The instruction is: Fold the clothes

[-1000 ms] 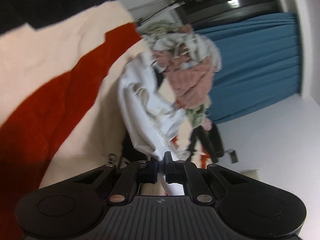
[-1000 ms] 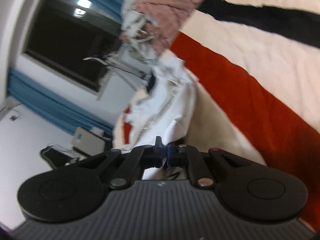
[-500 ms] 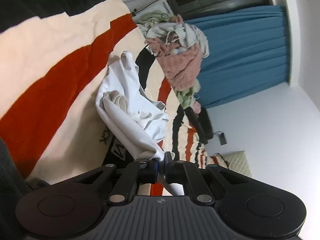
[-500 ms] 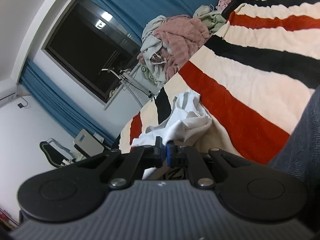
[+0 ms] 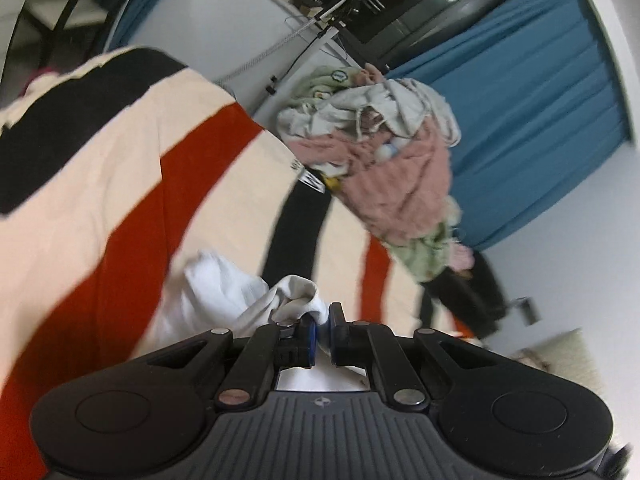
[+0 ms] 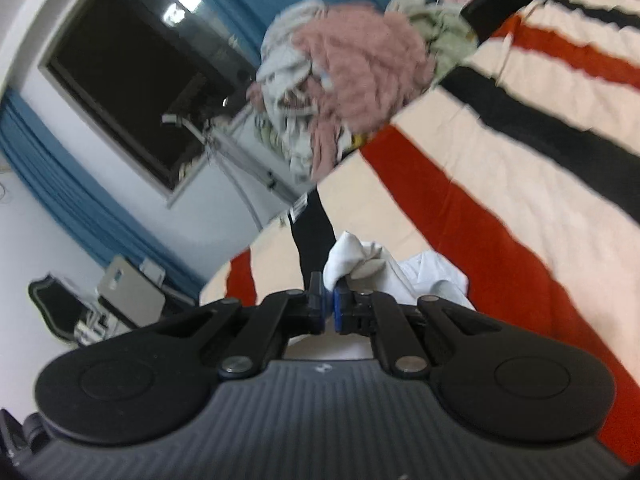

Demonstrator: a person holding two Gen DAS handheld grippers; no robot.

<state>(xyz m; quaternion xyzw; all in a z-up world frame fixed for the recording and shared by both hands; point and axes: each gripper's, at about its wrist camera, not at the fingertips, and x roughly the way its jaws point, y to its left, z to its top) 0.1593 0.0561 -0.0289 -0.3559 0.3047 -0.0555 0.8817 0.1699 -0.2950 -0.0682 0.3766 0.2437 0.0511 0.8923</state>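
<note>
A white garment (image 5: 224,292) lies bunched on the striped bed cover, just ahead of both grippers. My left gripper (image 5: 323,330) is shut on a corner of it. My right gripper (image 6: 329,307) is shut on another part of the same white garment (image 6: 400,272). The cloth trails from each pinch back under the gripper bodies. A pile of unfolded clothes (image 5: 392,160), pink, grey and green, sits at the far end of the bed; it also shows in the right wrist view (image 6: 352,80).
The bed cover (image 5: 120,208) has cream, red and black stripes. Blue curtains (image 5: 540,100) and a dark window (image 6: 132,80) lie beyond the pile. A metal rack (image 5: 320,28) stands by the wall. A black chair (image 6: 60,312) stands left of the bed.
Both grippers have swung and come down closer to the bed, still pinching the white garment. The garment now lies bunched nearer the fingertips instead of stretched out ahead.
</note>
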